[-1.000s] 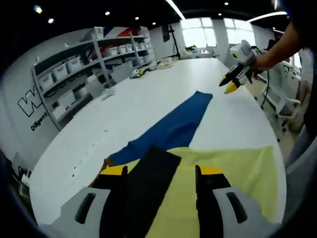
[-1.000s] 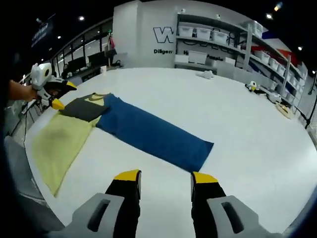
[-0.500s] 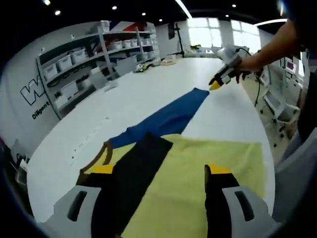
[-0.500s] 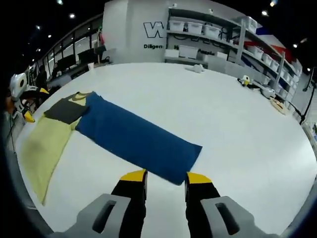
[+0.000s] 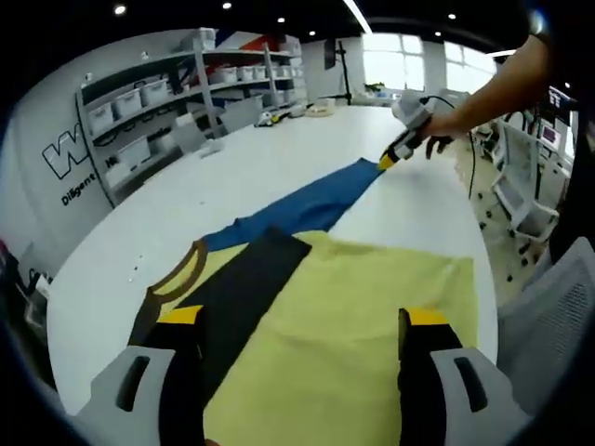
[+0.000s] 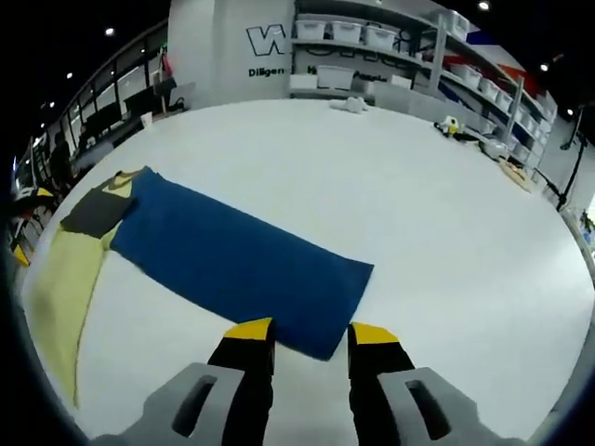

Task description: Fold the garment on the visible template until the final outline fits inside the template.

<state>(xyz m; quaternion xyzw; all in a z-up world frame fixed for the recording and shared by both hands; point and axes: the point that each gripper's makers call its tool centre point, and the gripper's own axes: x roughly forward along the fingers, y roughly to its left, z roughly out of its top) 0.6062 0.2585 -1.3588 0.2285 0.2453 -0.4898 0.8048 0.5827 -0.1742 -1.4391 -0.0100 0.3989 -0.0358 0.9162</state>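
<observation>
My right gripper point(image 6: 302, 333) has closed in on the blue template point(image 6: 232, 265) corner, jaws spread; left gripper point(image 5: 302, 321) wide open over the shirt point(image 5: 353, 325).

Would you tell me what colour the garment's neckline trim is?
The neckline trim is brownish, clearest in the left gripper view.

White table point(image 6: 446, 232); shelving point(image 5: 149, 111) with bins along lettered wall; bright windows point(image 5: 400, 60); ceiling spotlights.
</observation>
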